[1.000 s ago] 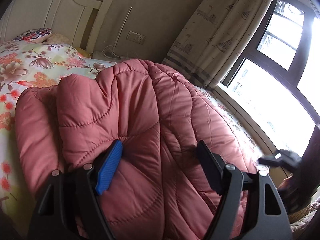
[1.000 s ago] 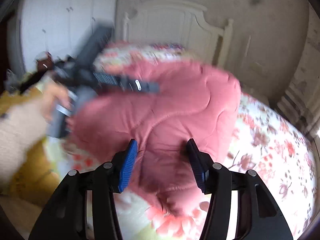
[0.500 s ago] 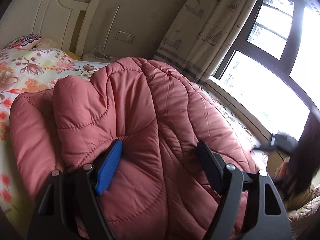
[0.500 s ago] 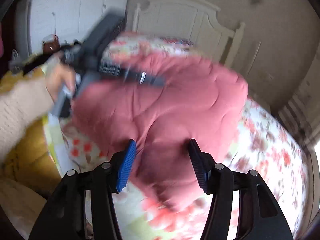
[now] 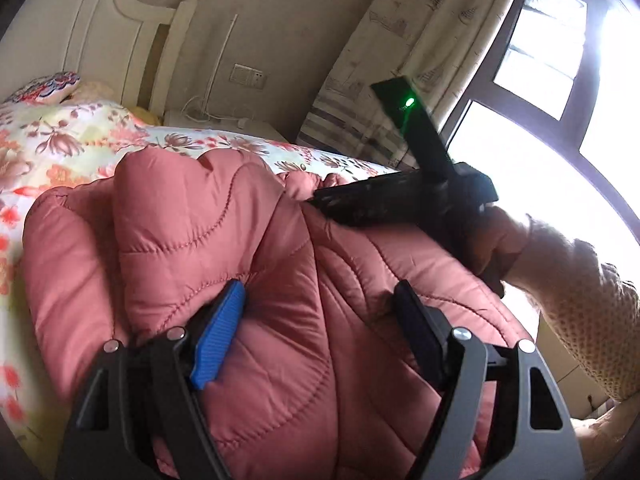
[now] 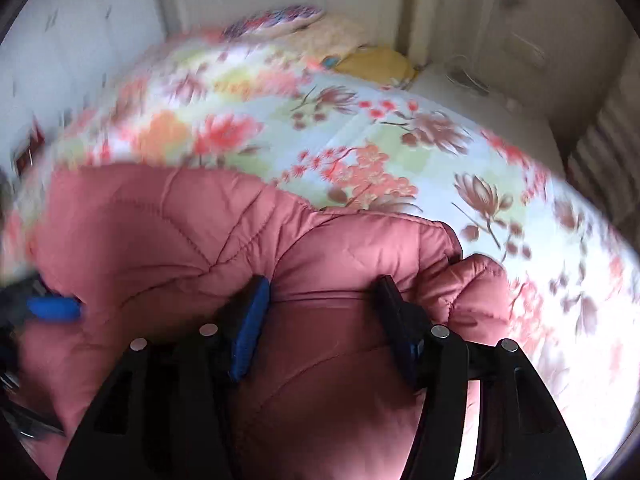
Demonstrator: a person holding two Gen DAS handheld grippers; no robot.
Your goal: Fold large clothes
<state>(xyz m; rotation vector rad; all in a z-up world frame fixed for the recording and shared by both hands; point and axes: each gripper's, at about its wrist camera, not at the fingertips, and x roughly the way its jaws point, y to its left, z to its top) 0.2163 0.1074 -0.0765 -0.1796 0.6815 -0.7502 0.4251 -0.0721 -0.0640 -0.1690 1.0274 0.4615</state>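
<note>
A pink quilted jacket [image 5: 280,280] lies bunched on the bed. In the left wrist view my left gripper [image 5: 318,292] is shut wide on a thick fold of it, both pads sunk into the padding. My right gripper [image 5: 332,200] reaches in from the right, held by a hand in a knit sleeve [image 5: 580,300], and rests on the jacket's far edge. The right wrist view is blurred. There the jacket [image 6: 160,232] has a rolled edge between the right gripper [image 6: 323,282], whose jaws stand open around it. The left gripper's blue pad [image 6: 54,308] shows at the left edge.
The bed has a floral cover [image 6: 360,140] stretching beyond the jacket. A white headboard [image 5: 100,40] and a patterned pillow [image 5: 44,86] are at the far end. A white nightstand [image 5: 224,128], a curtain [image 5: 400,40] and a bright window [image 5: 560,120] line the far side.
The right gripper has swung from the right onto the jacket's far edge, and the fabric now sits between its fingers. The left gripper stays on its fold, slightly rolled.
</note>
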